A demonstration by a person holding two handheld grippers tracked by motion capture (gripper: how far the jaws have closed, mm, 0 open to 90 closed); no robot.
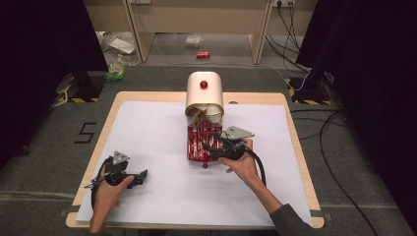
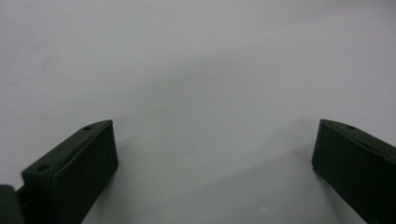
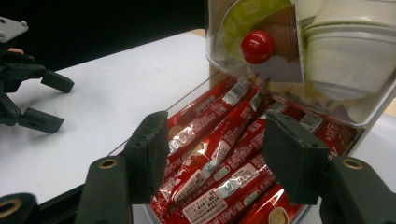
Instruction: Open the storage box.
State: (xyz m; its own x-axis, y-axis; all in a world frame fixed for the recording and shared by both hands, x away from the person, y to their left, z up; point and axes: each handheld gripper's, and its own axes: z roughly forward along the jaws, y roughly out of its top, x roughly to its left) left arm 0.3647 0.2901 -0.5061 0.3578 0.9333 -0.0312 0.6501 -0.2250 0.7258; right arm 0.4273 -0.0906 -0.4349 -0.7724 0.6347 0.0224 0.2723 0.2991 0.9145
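A cream dispenser box point(image 1: 204, 91) with a red knob point(image 1: 203, 84) stands at the table's middle back, with white cups point(image 3: 348, 56) behind its clear front. Below it a clear drawer is pulled out, full of red snack sticks point(image 1: 197, 142). My right gripper point(image 1: 210, 146) hovers open just over those red sticks point(image 3: 219, 154), jaws apart on either side of them with nothing held. My left gripper point(image 1: 142, 177) rests open near the front left of the white sheet, and its jaws frame bare white paper point(image 2: 205, 93). The left gripper point(image 3: 44, 100) appears far off in the right gripper view.
A white sheet point(image 1: 147, 128) covers the wooden table point(image 1: 300, 162). On the floor beyond lie a red can point(image 1: 203, 54), papers and cables point(image 1: 290, 29). Dark curtains flank both sides.
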